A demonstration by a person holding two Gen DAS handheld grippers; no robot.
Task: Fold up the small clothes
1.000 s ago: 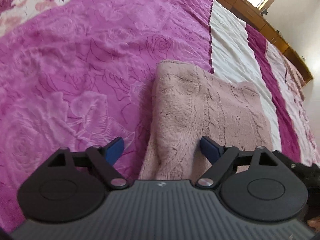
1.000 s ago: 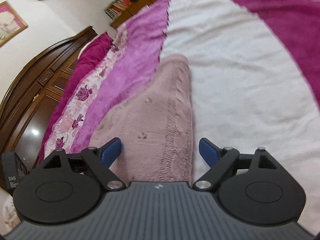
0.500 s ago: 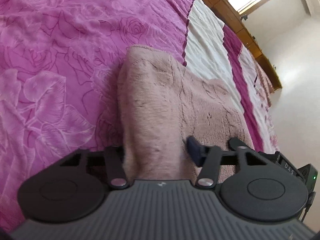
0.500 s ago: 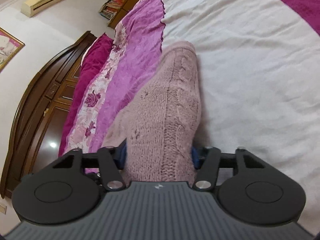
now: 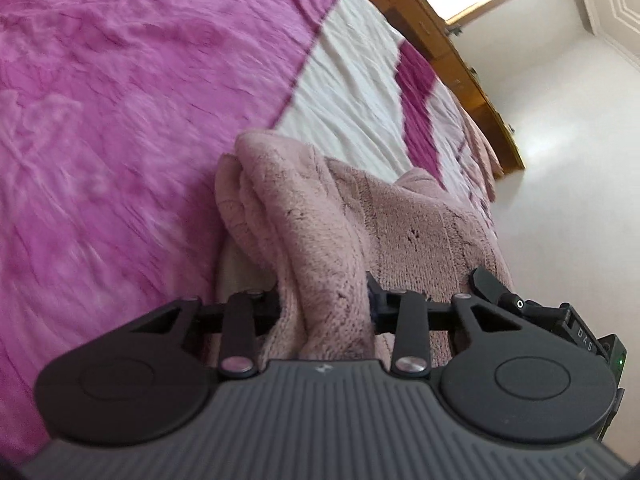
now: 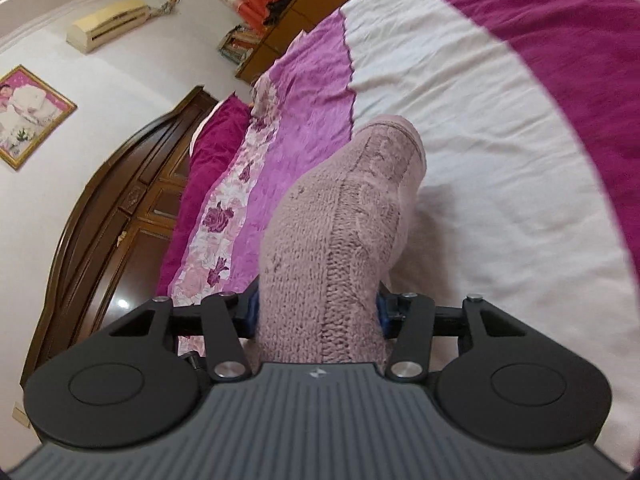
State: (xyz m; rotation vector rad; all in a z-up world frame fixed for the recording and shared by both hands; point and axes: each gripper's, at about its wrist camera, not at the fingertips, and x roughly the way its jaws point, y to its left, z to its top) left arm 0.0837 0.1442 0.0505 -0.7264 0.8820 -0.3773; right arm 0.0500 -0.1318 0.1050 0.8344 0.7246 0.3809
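Grippers both clamped on one pink knitted garment [image 5: 400,216], raised off the bedspread [image 5: 120,120].

Left gripper [image 5: 324,304] has just closed on a bunched fold; right gripper [image 6: 318,312] has just closed on a thick knit edge [image 6: 344,240], blue pads [image 6: 253,312] pressing it. Letters "DAS" are readable on the black device [image 5: 584,340] beside the left gripper.

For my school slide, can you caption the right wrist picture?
Right gripper pinching a pink knitted garment above a striped bedspread.
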